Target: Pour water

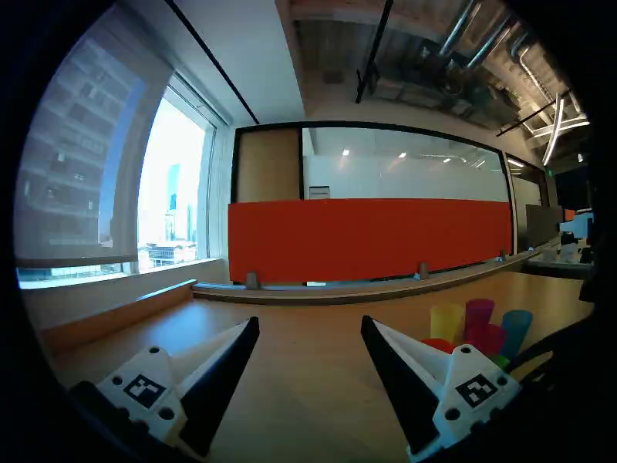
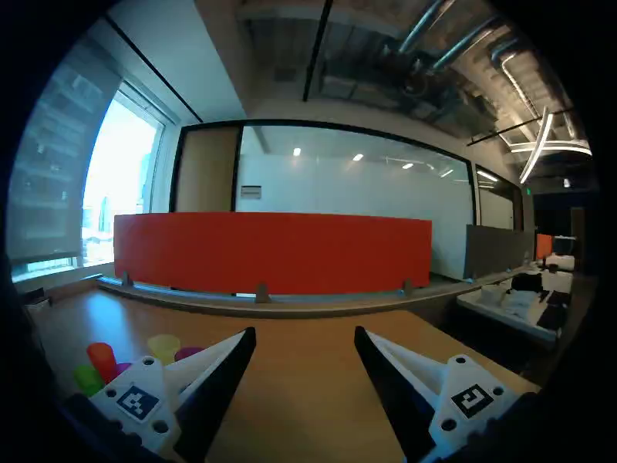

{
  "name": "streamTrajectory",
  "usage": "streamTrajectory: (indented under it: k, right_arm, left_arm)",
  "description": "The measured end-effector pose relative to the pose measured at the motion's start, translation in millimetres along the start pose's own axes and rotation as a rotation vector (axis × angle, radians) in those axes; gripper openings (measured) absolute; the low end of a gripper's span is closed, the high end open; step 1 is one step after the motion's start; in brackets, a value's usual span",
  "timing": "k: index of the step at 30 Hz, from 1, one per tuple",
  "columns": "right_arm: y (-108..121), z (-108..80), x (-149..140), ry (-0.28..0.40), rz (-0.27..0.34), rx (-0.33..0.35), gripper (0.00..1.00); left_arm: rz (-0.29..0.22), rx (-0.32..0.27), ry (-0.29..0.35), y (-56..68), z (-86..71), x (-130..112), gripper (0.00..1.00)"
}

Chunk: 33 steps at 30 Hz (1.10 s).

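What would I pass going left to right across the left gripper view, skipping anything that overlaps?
First the window, then the wooden panel, the yellow cup, the pink cup, and the blue cup.

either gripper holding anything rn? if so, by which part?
Nothing is held. The left gripper and right gripper are both open over the wooden table; the coloured cups stand apart, untouched.

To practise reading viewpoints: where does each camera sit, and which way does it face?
Left gripper view: on the left tongs, facing across the desk to the orange divider; its open fingers show, coloured cups right.
Right gripper view: on the right tongs, facing likewise; open fingers show, cups left.
Shared: desk, divider, cups.
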State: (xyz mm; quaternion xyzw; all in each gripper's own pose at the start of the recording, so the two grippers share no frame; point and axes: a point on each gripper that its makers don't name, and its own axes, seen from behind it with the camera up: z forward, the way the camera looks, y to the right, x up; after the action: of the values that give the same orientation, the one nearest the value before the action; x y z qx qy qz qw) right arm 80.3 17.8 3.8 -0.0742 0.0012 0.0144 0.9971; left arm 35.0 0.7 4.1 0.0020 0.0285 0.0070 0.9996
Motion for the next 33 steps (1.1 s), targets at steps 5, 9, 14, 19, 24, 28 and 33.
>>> streamTrajectory:
  k: [5, 9, 14, 19, 24, 28, 33]
  right_arm:
    - [6, -1.1, -3, -0.008, -0.002, -0.011, 0.99]
    - [8, -1.5, -7, -0.014, -0.004, -0.014, 0.99]
    - [4, -3.5, -7, -0.017, -0.011, -0.004, 0.99]
    - [1, -4.6, -4, -0.014, -0.02, 0.002, 0.99]
    - [1, -4.2, -1, -0.012, -0.024, 0.0, 0.99]
    - [1, -3.6, 0, -0.011, -0.022, 0.0, 0.99]
    - [1, -3.4, 1, -0.007, -0.019, 0.0, 0.99]
  left_arm:
    - [-0.005, 0.006, -0.015, -1.1, -0.4, -10, 0.98]
    - [-0.004, 0.005, -0.028, 0.2, -1.9, -18, 0.98]
    - [0.0, 0.003, -0.041, 2.2, -3.5, -25, 0.98]
    - [-0.002, 0.008, -0.054, 1.8, -4.5, -32, 0.98]
    - [-0.014, 0.006, -0.062, 0.8, -4.0, -36, 0.98]
    - [-0.017, 0.006, -0.06, 0.1, -4.0, -35, 0.98]
    - [-0.017, 0.004, -0.057, 1.1, -5.5, -34, 0.98]
